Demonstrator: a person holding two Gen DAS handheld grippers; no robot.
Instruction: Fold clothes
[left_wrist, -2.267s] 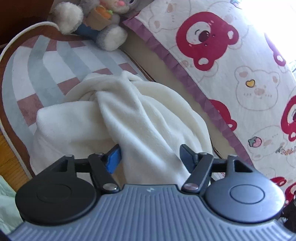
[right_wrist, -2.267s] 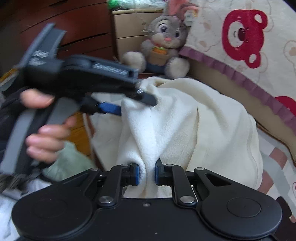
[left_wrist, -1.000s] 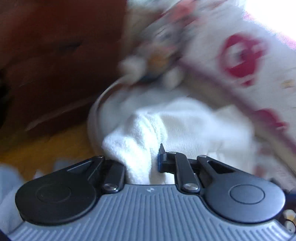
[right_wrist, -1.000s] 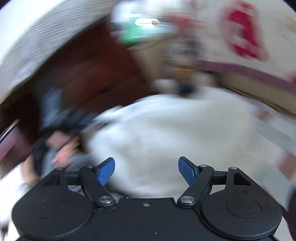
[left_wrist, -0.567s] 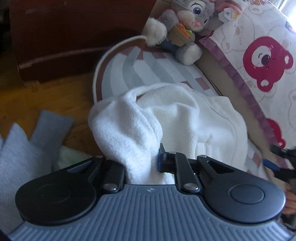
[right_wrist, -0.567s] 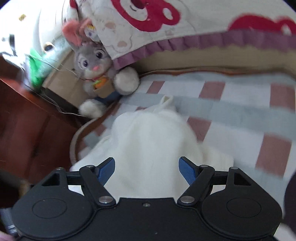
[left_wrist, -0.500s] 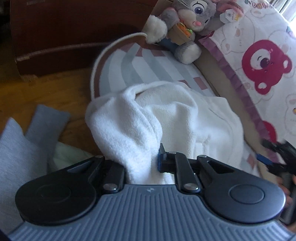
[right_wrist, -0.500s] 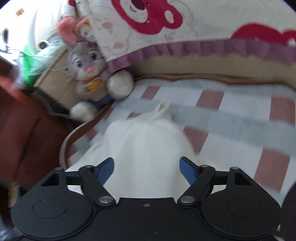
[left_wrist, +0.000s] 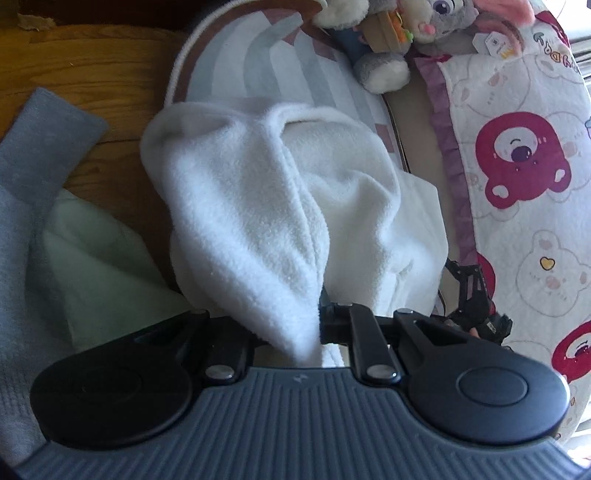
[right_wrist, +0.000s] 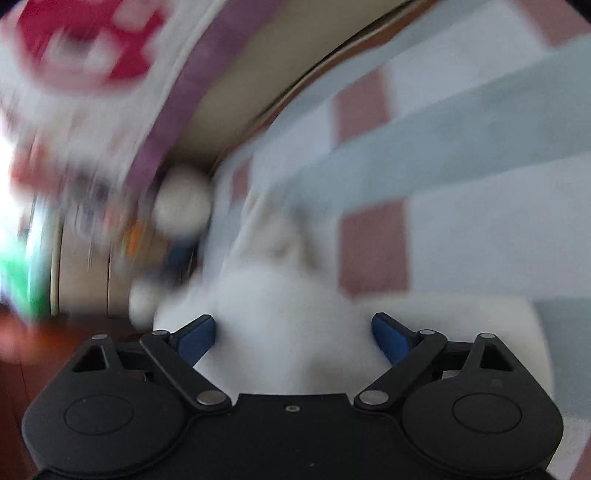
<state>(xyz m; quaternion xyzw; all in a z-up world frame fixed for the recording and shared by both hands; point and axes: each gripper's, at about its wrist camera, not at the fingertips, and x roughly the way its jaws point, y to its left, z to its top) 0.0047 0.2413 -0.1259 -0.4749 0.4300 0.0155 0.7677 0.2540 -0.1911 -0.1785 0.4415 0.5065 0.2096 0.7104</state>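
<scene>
the left gripper (left_wrist: 314, 325) pinches a bunched fold of the white fleece garment (left_wrist: 258, 206), which drapes away over the striped rug (left_wrist: 243, 66); the right gripper (right_wrist: 293, 332) is spread wide, fleece between its unpressed pads.

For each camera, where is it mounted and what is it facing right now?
Left wrist: on the left hand-held gripper, looking down along its shut fingers at the white fleece garment pinched there; the other gripper shows at right.
Right wrist: on the right hand-held gripper, open, blurred, facing the garment on the checked mat.
Shared: garment, mat, plush rabbit.
</scene>
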